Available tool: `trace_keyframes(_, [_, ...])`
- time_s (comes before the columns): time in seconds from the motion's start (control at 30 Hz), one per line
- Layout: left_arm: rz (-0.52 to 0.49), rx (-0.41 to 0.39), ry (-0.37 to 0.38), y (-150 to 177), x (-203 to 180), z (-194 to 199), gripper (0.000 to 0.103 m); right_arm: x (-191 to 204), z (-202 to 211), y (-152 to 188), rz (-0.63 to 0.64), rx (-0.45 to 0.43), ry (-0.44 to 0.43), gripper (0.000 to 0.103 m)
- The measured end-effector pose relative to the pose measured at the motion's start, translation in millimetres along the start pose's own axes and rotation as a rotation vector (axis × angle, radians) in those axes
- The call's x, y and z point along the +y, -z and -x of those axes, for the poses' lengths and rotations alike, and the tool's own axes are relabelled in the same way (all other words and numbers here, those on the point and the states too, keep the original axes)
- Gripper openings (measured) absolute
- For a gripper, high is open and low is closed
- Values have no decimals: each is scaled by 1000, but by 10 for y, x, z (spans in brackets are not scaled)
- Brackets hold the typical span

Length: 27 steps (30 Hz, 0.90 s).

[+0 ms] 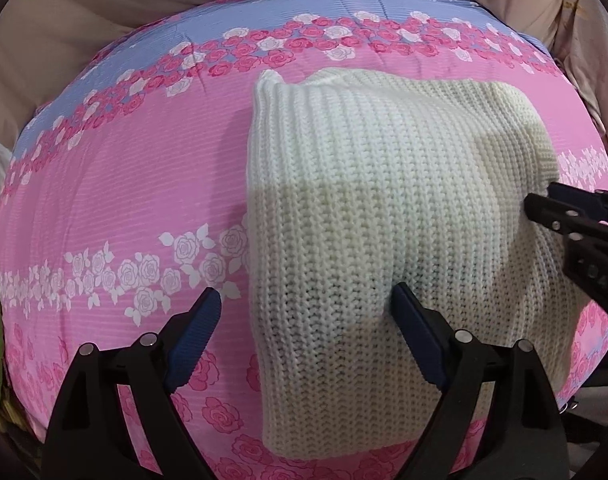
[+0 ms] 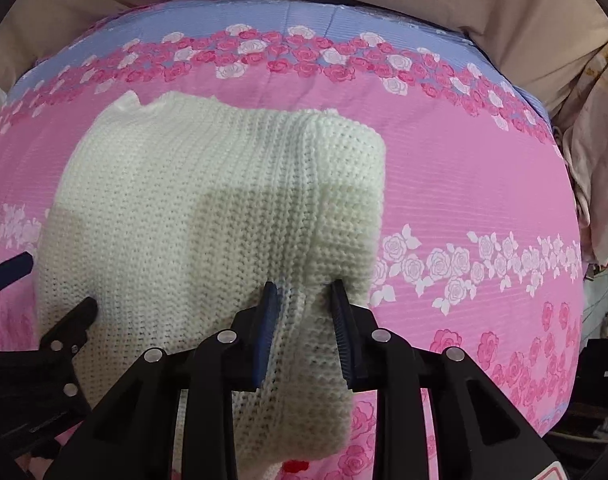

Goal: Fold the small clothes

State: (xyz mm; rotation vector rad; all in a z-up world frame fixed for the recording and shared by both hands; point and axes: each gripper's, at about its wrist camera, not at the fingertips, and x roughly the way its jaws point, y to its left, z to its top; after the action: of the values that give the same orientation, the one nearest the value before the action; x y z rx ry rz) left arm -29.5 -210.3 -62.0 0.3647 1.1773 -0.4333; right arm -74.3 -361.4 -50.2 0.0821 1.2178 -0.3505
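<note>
Our right gripper (image 2: pixel 302 292) pinches the cream ribbed-knit garment's (image 2: pixel 208 216) right fold; our left gripper (image 1: pixel 304 304) is spread, straddling its left edge.

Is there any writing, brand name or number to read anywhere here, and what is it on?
Raised characters on the black body of the right gripper, seen from the left wrist camera: too blurred to read.
White knitted garment: no label or text visible.
Pink floral bedcover: rose pattern only, no words.

2 wrist views, steeply downward, close, sharing knit garment (image 1: pixel 384 200)
</note>
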Motion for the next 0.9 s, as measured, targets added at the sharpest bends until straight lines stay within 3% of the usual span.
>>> trace_keyframes(0.2, [27,4,-24,14,-25,12,86,-105,-188,-3,18,17,-36,23])
trace_keyframes(0.33, [29,-1,-40,28,-46,77,85,-265,133,-12,-44,-27,-125,22])
trace_keyframes(0.43, [46,1,-27,83,-8,182,84,-410,413,165,-52,-47,-150,23])
trace_keyframes(0.57, [62,31,-28,240,69,180,84,-442,445,539,-47,33,-244,23])
trace_keyframes(0.67, [118,96,-8,323,127,6,85,-316,137,743,-2,87,-193,27])
trace_keyframes(0.73, [130,95,-11,335,114,6,85,-302,-94,802,-9,132,-197,28])
trace_keyframes(0.9, [125,19,0,278,20,261,84,-380,145,767,-42,91,-226,28])
